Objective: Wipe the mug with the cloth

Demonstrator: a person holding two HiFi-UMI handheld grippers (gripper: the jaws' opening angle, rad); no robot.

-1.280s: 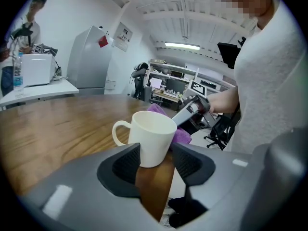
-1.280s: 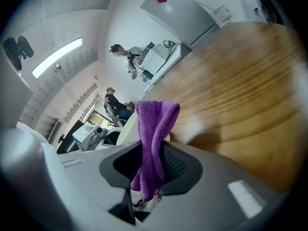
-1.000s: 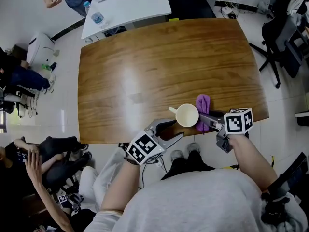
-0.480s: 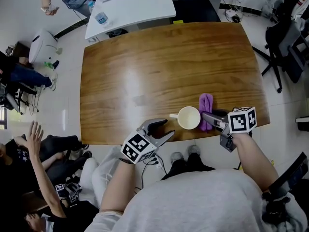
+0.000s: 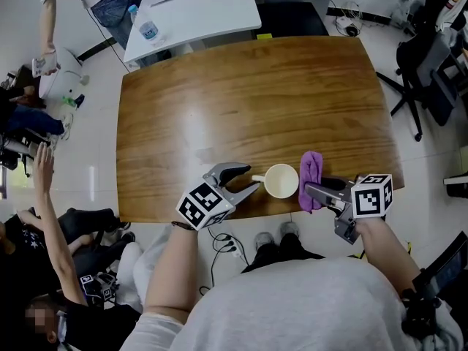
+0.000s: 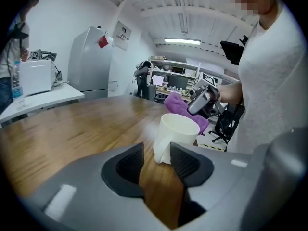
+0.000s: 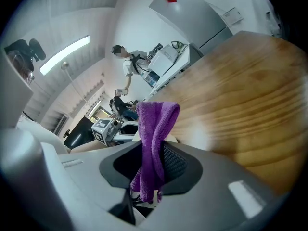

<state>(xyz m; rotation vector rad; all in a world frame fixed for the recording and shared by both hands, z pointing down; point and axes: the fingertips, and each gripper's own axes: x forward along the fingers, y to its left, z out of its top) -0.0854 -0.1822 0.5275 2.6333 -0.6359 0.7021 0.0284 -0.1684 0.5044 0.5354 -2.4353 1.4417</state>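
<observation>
A cream mug (image 5: pixel 282 180) stands upright near the front edge of the wooden table (image 5: pixel 241 101), its handle pointing left. My left gripper (image 5: pixel 251 180) reaches in from the left, and the handle (image 6: pixel 161 147) sits between its closing jaws. A strip of bare wood still shows beside the left pad (image 6: pixel 131 162), so the pads are not pressing. My right gripper (image 5: pixel 311 191) is shut on a purple cloth (image 5: pixel 311 175), which hangs just right of the mug. In the right gripper view the cloth (image 7: pixel 155 129) stands folded between the pads.
The table's front edge runs just under both grippers. Behind the wooden table stands a white table (image 5: pixel 205 9) with a water bottle (image 5: pixel 148 29). A black office chair (image 5: pixel 424 57) is at the right. People sit and stand at the left.
My left gripper has moved forward over the table edge until its jaws flank the mug's handle. The right gripper, still holding the cloth, has drawn back slightly.
</observation>
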